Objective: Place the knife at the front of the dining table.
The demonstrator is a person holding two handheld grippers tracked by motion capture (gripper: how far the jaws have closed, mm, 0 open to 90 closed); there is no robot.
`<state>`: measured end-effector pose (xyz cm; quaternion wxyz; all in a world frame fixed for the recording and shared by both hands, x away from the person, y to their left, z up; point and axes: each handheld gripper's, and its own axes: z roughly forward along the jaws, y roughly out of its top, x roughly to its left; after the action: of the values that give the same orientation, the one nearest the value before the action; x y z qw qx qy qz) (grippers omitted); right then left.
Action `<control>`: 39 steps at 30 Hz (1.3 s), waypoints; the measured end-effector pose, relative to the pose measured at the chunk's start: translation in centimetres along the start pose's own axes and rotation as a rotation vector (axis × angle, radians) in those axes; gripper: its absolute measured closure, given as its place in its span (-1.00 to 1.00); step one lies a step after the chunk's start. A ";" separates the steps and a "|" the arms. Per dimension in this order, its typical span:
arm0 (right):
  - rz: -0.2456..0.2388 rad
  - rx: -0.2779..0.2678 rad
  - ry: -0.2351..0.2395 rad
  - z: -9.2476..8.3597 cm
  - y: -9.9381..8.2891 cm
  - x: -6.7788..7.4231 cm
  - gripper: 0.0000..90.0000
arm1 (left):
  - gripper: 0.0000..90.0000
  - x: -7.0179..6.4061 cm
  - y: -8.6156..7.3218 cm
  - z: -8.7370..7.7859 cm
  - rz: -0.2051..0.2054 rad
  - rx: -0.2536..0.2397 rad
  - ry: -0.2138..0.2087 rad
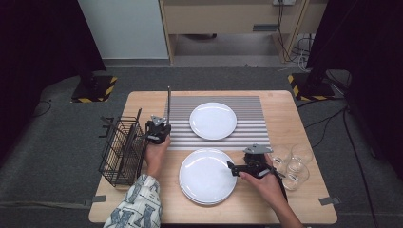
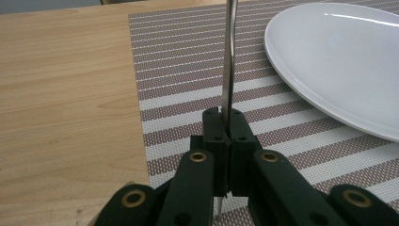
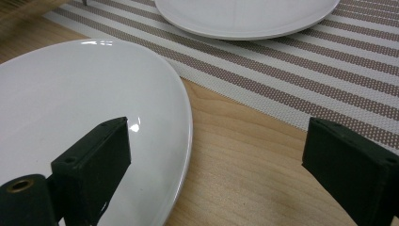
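My left gripper stands at the left edge of the striped placemat, shut on a thin metal utensil that points up and away from the hand. In the left gripper view the jaws pinch the utensil near its lower end, over the mat. My right gripper is open beside the right rim of the near white plate. In the right gripper view its wide jaws straddle that plate's rim, touching nothing. A second white plate lies on the mat.
A black wire basket stands at the table's left edge, close to my left hand. Several clear glasses cluster at the right, just behind my right hand. The near plate seems to top a small stack. Bare wood lies left of the mat.
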<state>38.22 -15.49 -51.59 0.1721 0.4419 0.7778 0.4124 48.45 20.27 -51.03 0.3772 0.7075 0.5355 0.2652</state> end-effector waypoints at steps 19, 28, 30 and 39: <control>0.001 -0.002 -0.001 -0.1 0.0 -0.1 -0.81 | 0.97 -0.5 0.5 -0.3 0.025 0.007 -0.001; 0.003 -0.015 -0.004 -0.4 0.2 0.1 -0.81 | 0.97 -0.7 0.0 -0.5 0.033 0.024 -0.008; 0.002 -0.016 -0.003 -0.4 0.2 0.1 -0.81 | 0.97 -0.8 0.0 -0.4 0.032 0.026 -0.005; 0.000 -0.018 0.000 -0.4 0.3 0.1 -0.81 | 0.97 -0.5 0.1 -0.5 0.032 0.031 0.000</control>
<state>38.02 -15.52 -51.12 0.1762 0.4404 0.7742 0.4191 47.94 19.96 -50.62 0.3621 0.7218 0.5279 0.2629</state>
